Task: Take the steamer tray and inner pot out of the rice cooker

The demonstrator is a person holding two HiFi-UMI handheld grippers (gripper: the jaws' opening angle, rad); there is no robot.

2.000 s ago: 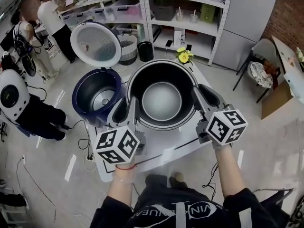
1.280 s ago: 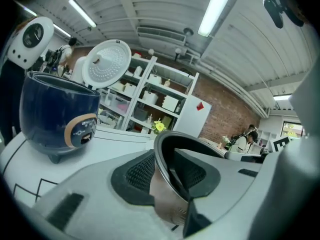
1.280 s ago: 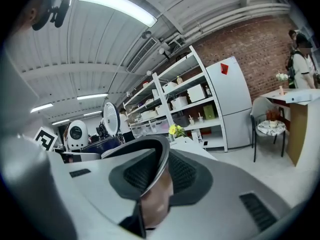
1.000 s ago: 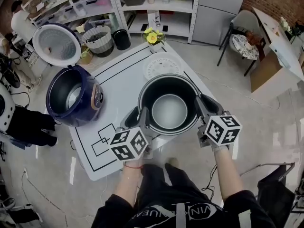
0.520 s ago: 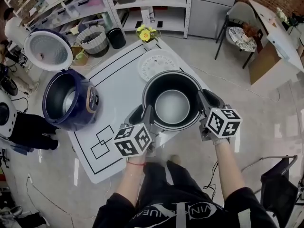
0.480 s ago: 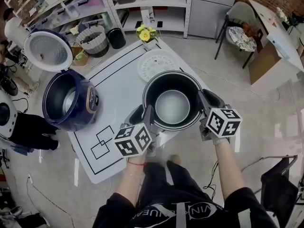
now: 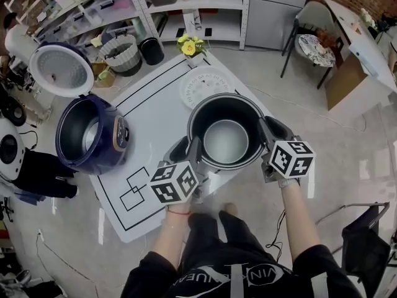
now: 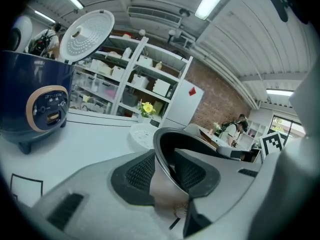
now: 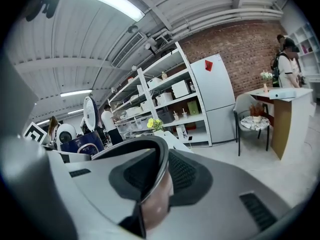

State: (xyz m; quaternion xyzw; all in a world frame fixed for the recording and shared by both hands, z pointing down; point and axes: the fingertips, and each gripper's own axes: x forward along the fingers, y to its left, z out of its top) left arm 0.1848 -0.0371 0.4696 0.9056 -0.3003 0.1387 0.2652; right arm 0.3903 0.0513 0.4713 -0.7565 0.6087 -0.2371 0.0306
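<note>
The left hand-held gripper is closed on the inner pot. The left gripper view alone shows how: one ribbed pad lies inside the rim and one outside, with the thin metal wall pinched between them. The right hand-held gripper grips the same inner pot in the same way, and only the right gripper view shows its pads pressed on either side of the rim.

The head view shows what neither close view can. The left hand-held gripper takes the inner pot at about 8 o'clock on its rim, and the right hand-held gripper takes it at about 3 o'clock. The pot is out of the cooker, over the near right corner of the white counter. No view shows whether its base touches the counter. It is dark inside with a pale bottom and holds nothing.

At 11 o'clock from the pot the white, perforated steamer tray lies flat on the counter. In the left gripper view it shows only as a low pale disc.

At 9 o'clock, well apart, stands the dark blue rice cooker with its lid swung open. Its well is empty down to the metal plate. The left gripper view shows its control panel.

Yellow flowers stand at the counter's far corner.
</note>
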